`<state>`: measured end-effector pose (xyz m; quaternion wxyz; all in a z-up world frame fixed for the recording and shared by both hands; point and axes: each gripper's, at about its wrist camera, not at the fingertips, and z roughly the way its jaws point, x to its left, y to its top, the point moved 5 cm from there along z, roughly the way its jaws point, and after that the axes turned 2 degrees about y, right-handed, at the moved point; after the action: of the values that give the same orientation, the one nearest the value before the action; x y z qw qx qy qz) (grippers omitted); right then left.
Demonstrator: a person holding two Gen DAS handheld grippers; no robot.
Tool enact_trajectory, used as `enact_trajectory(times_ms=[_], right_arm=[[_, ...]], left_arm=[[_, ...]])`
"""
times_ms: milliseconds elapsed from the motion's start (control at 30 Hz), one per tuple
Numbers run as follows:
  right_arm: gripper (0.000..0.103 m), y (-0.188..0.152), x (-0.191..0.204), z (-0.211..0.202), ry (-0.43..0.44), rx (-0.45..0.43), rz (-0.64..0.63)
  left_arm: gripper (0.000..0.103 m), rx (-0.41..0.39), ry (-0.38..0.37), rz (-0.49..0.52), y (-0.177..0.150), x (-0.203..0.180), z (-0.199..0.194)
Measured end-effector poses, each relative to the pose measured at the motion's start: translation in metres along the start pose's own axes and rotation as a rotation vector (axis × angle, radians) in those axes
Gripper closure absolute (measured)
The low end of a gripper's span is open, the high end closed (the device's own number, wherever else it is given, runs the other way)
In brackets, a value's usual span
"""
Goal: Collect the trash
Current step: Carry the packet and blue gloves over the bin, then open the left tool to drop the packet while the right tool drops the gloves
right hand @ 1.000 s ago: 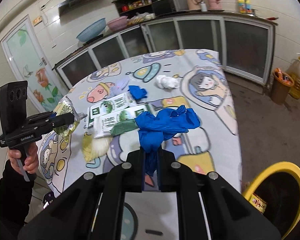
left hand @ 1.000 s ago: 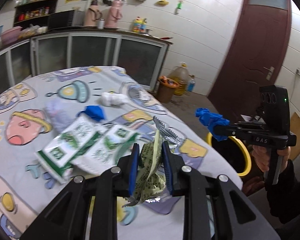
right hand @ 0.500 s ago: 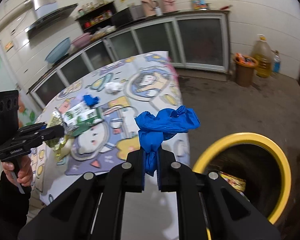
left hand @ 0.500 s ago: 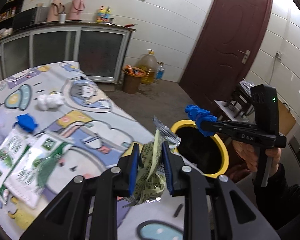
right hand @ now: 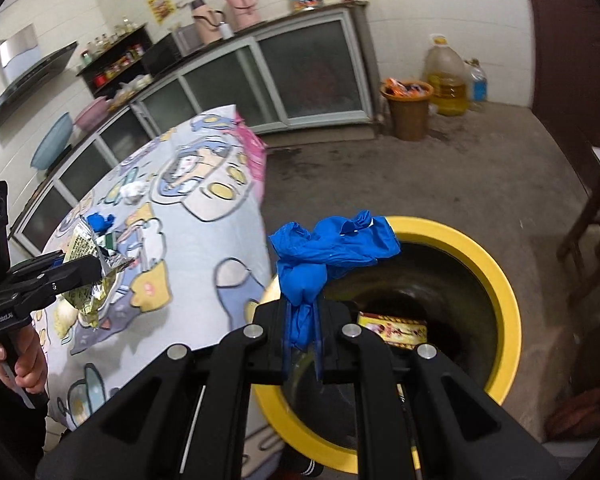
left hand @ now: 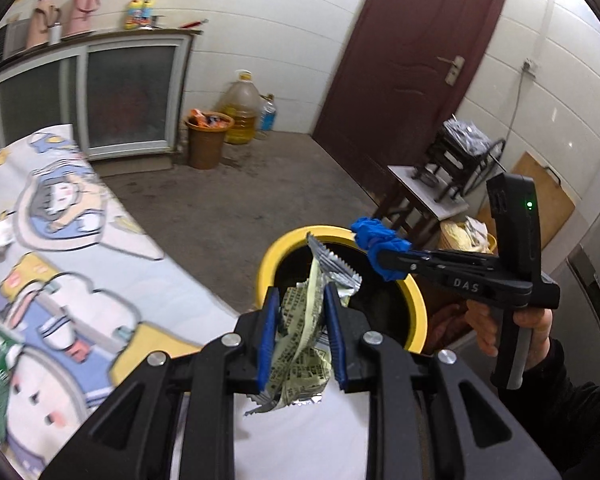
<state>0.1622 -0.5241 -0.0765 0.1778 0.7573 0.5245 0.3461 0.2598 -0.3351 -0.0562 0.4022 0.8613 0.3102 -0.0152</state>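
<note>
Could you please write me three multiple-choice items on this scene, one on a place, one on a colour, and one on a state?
1. Where does the yellow-rimmed bin stand?
A. on the table
B. on the floor beside the table
C. on the counter

2. What colour is the crumpled glove in the right gripper?
A. blue
B. red
C. white

3. What is the state of the left gripper?
A. open and empty
B. lying on the table
C. shut on a snack wrapper

Answers:
1 B: the bin sits on the concrete floor next to the table with the cartoon cloth.
2 A: the glove is bright blue in both views.
3 C: its blue pads press the crumpled snack wrapper from both sides.
</note>
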Motion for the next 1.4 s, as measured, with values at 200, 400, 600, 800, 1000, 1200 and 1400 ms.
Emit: enact_trajectory(times_ms=[200,400,600,800,1000,1200,1400], right_arm=[[0.094,-0.011,-0.031,0.005,-0.023,0.018,0.050],[0.094,-0.019,-0.053,0.009,-0.039,0.035,0.092],[0.094,-0.022,-0.067,0.013,-0.048,0.050,0.118],[0.089,-0.023,-0.081,0.018,-0.070,0.088,0.151],[0.057,-0.032,-0.103,0.017,-0.095,0.092,0.219],[0.057,-0.037,-0.105,0.012,-0.092,0.096,0.242],[0.057,-0.033,-0.088,0.008,-0.087,0.089,0.193]], left_arm=[[0.081,0.045,-0.035,0.037,0.005,-0.025,0.037],[0.081,0.077,-0.048,0.074,0.007,-0.045,0.064],[0.081,0.111,-0.064,0.069,0.005,-0.055,0.089],[0.058,0.107,-0.075,0.033,0.008,-0.059,0.102],[0.025,0.072,-0.090,-0.064,0.012,-0.045,0.095],[0.021,0.057,-0.079,-0.083,0.011,-0.042,0.088],[0.021,0.004,-0.049,-0.110,0.008,-0.023,0.056]])
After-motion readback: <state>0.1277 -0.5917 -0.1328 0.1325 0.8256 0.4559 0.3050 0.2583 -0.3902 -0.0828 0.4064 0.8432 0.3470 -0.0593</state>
